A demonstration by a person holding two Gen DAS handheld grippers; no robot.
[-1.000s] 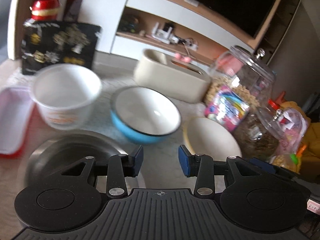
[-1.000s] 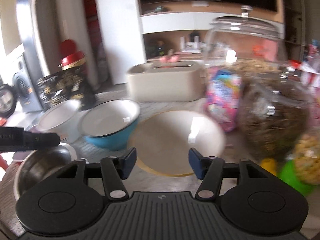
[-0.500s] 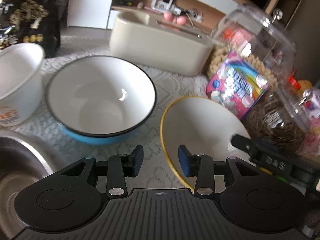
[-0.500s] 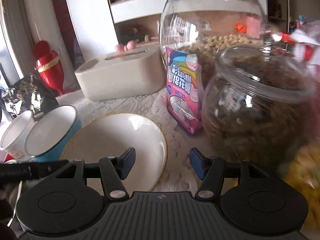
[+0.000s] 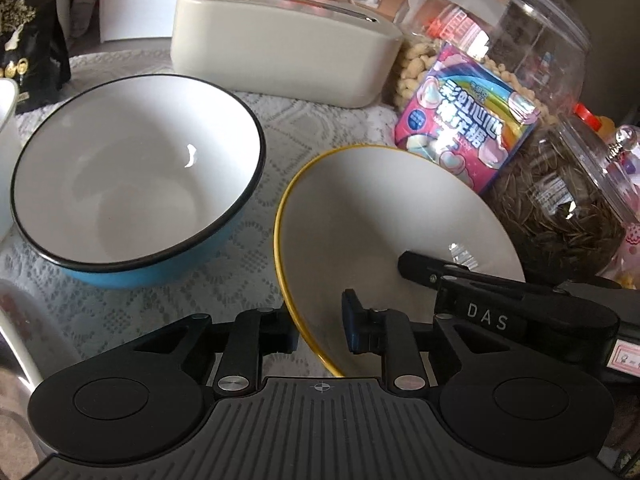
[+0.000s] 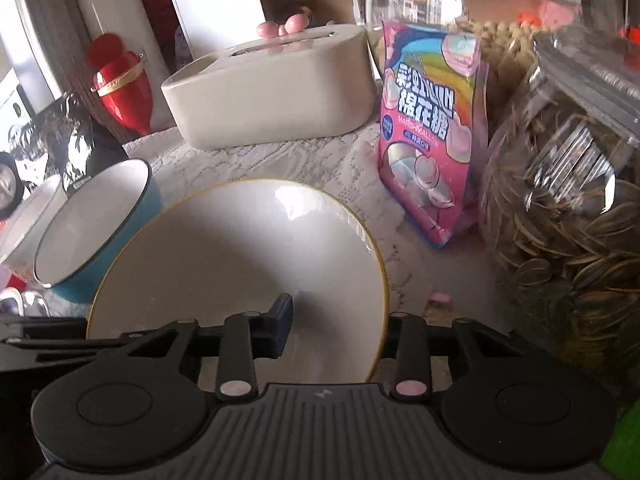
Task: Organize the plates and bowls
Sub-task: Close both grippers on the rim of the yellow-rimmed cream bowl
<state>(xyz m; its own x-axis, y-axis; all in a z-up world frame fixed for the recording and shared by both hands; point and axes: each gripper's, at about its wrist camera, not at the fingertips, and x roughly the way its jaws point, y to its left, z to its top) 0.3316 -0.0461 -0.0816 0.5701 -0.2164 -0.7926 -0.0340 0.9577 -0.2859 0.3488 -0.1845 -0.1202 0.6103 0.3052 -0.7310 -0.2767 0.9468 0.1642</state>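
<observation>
Step in hand: two-handed grasp of the yellow-rimmed bowl [image 5: 384,216], judged as preparation for lifting and stacking it.
Bowl location: on the lace-covered desk [image 5: 248,248], just beside the blue bowl [image 5: 132,184] and in front of the marshmallow bag [image 5: 468,120].
Left gripper [image 5: 320,330]: jaws closing; the bowl's near-left rim passes between them, one pad outside the wall, one inside. Firm pad contact cannot be confirmed.
Right gripper [image 6: 336,332]: jaws closing over the opposite rim; one pad lies inside the bowl, the other is hidden behind the wall. Seen from the left wrist view, its finger reaches across the bowl's interior.
Grip advice: let both sets of jaws seat fully on the rim before any lift; the glazed wall probably slips under partial contact.
Lift advice: raise both hands together and keep the bowl level, so neither rim twists out.
Clearance: the seed jar [image 6: 560,216] stands near on the right; travel toward the blue bowl avoids it.
</observation>
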